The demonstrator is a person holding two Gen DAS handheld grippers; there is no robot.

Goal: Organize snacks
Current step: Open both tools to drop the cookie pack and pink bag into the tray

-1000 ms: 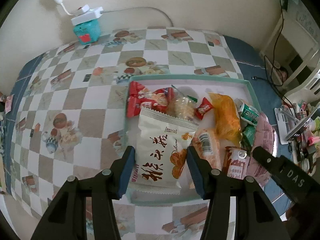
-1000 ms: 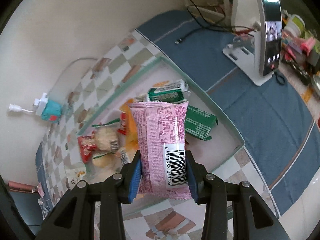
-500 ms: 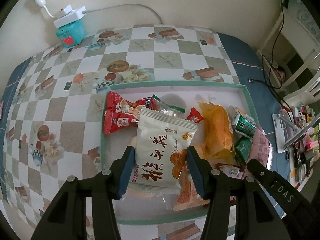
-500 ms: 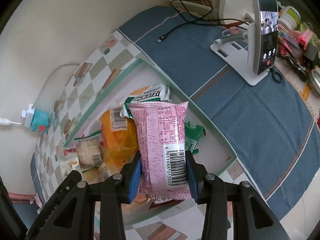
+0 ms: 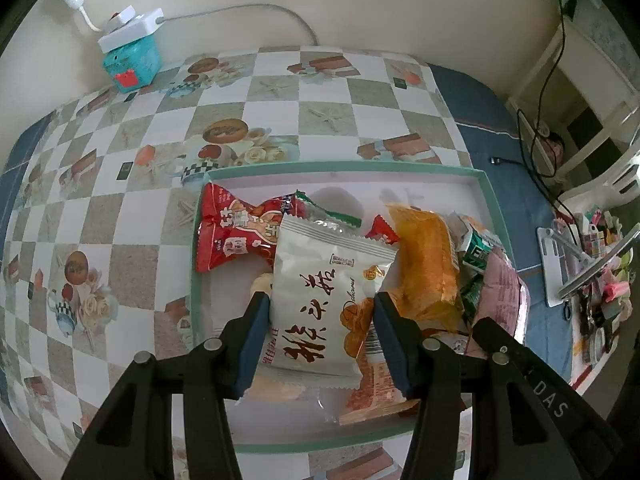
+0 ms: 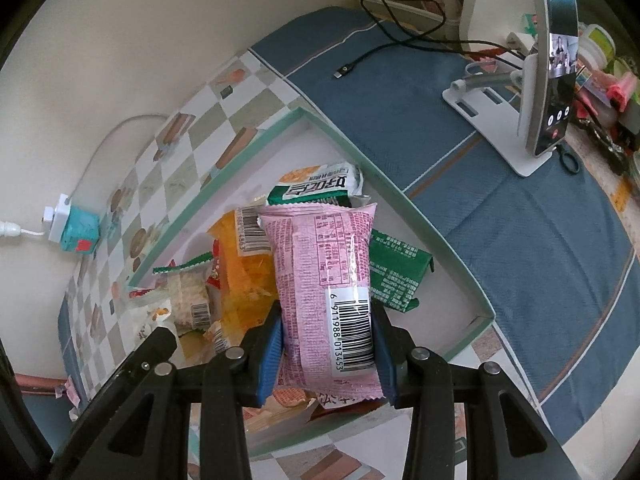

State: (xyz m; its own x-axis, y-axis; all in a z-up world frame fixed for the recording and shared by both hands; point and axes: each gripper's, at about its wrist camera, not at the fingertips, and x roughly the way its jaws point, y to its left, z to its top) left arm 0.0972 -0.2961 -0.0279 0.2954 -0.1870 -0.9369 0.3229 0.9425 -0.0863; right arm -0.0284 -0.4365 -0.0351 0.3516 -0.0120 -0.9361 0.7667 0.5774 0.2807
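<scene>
snacks fill a shallow tray with a mint-green rim (image 5: 490,200), which lies on a checkered tablecloth (image 5: 280,92), and two of them are clamped in the hand-held grippers. in the left wrist view the left gripper (image 5: 320,336) is closed on a white packet with red characters (image 5: 324,292); both blue pads press its lower sides, and the packet stands out over the heap with its serrated top edge toward 12 o'clock. at 10 o'clock from it a red wrapped snack (image 5: 232,236) lies at the tray's left wall, and at 3 o'clock an orange packet (image 5: 424,264) touches it, with a green-and-white packet (image 5: 478,252) beyond that. in the right wrist view the right gripper (image 6: 328,344) is closed on a pink packet with a barcode (image 6: 328,276), both pads tight on its lower part, over the tray's near right corner. at 3 o'clock from the pink packet a dark green packet (image 6: 396,272) lies on the tray floor, at 12 o'clock a green-and-white one, at 9 o'clock the orange one and a clear bag of pale puffs (image 6: 188,296). outward, a teal box carrying a white power adapter (image 5: 132,52) sits at the cloth's far edge by the wall at 11 o'clock in the left view. a phone on a white stand (image 6: 548,92) stands on the blue cloth (image 6: 520,240) at 2 o'clock in the right view.
</scene>
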